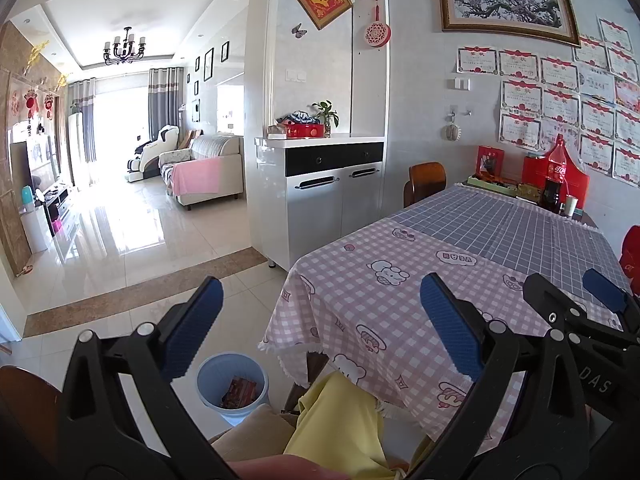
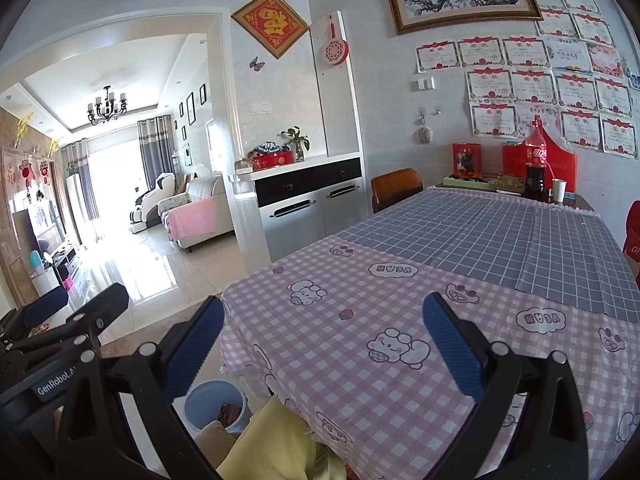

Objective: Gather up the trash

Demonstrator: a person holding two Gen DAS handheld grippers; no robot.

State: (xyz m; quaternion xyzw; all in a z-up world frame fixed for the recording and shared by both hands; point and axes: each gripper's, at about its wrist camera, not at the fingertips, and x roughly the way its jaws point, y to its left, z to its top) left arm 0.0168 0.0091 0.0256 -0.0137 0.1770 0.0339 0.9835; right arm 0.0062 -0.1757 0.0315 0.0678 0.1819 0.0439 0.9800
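The left gripper (image 1: 320, 328) has its jaws spread wide with nothing between them, hanging above the near corner of the surface (image 1: 400, 292) and the floor beside it. The right gripper (image 2: 324, 344) is the same: jaws wide apart, empty, held over the pink checked cloth without touching it.

One blue bin (image 1: 233, 384) stands upright on the floor just beside the near corner of the surface, its mouth facing up. Inside it lies one red wrapper (image 1: 239, 392), tilted against the wall; its long axis cannot be told. One cola bottle (image 2: 535, 168) and one white cup (image 2: 559, 191) stand upright at the far end.
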